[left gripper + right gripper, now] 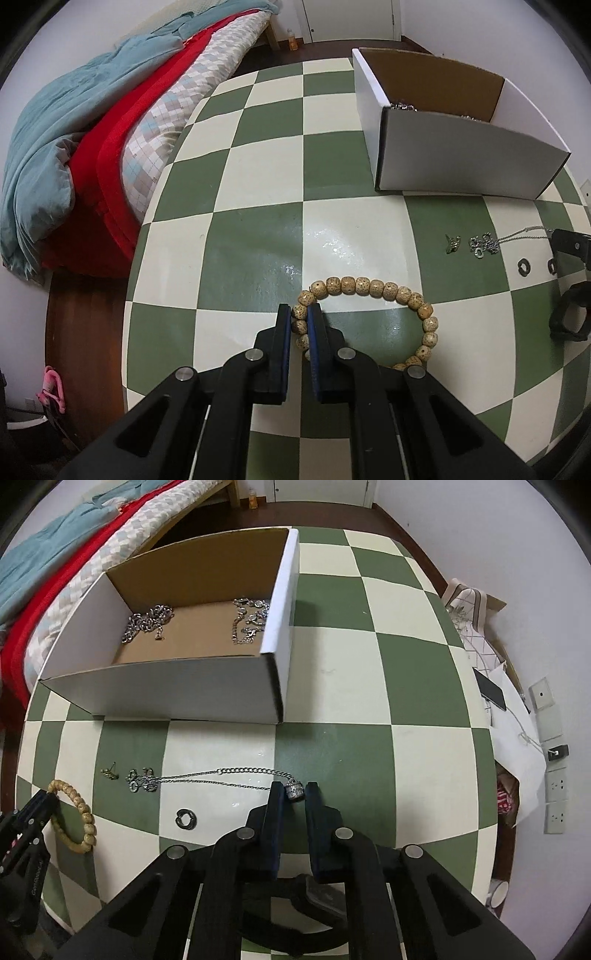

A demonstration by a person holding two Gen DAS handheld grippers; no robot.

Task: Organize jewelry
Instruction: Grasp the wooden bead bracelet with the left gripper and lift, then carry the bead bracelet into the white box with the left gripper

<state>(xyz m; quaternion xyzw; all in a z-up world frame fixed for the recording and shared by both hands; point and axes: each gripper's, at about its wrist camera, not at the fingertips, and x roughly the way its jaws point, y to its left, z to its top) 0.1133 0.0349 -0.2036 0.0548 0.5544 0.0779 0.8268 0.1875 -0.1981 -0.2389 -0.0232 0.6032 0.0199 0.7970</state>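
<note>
The only writing is faint embossed lettering along the left gripper's arm in the right wrist view, too blurred to read. The left gripper (300,314) has its fingers nearly together, pinching the bracelet (369,286), a loop of speckled tan wooden beads lying on the glossy green-and-cream checked table (258,236) and curving away toward 3 o'clock. The right gripper (294,790) has its fingers narrowly apart around the pendant (294,791), a small silver cylinder; whether they grip it I cannot tell. Its thin chain (221,773) trails toward 9 o'clock, ending beside a silver charm cluster (142,780) and a small brass piece (109,771). A dark ring (185,818) lies at 8 o'clock. At 11 o'clock an open cardboard box (177,686), white outside, brown inside, holds two heavier silver chains (149,622).
</note>
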